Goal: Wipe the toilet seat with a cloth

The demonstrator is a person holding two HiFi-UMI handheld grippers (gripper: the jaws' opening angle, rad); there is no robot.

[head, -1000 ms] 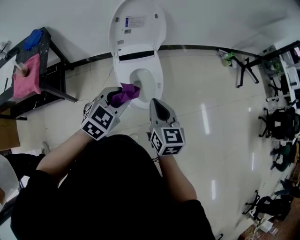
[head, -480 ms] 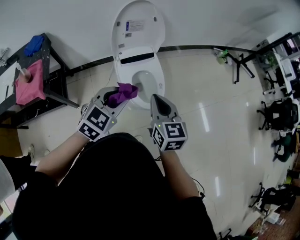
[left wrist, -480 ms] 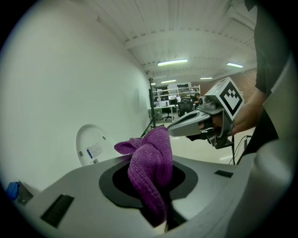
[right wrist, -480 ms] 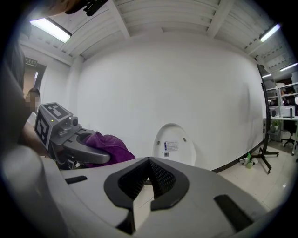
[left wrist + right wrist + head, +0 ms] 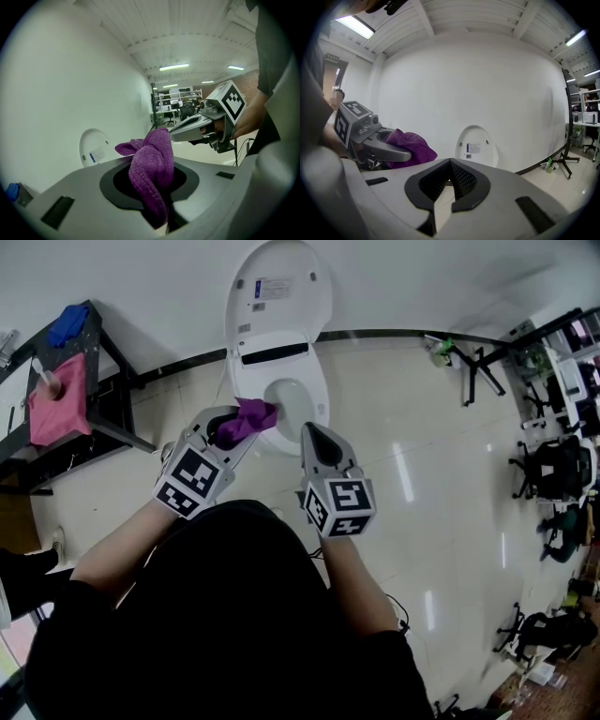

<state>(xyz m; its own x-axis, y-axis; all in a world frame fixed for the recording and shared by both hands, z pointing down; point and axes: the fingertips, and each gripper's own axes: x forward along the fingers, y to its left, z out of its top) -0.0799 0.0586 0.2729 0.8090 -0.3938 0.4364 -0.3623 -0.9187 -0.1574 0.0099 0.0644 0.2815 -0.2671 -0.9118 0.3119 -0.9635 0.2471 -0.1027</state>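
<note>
Left tongs (image 5: 239, 435) clamp the purple cloth (image 5: 150, 173) over the toilet seat (image 5: 317, 390) at its near-left rim, right tongs (image 5: 313, 431) closed and empty — I judge wiping is about to begin — next, press the cloth down onto the rim.

Both forearms bare, reaching forward from dark short sleeves: left forearm (image 5: 112, 554) at lower left of head view, right forearm (image 5: 354, 592) just right of centre. Left gripper (image 5: 242, 430) angled up and right, jaws clamped on bunched purple cloth (image 5: 247, 420) that sticks out past the tips. Right gripper (image 5: 312, 434) pointing straight up the frame, jaws closed together, nothing between. Left marker cube (image 5: 195, 482) and right marker cube (image 5: 339, 505) at the wrist ends. Grippers side by side, near, not touching.
</note>
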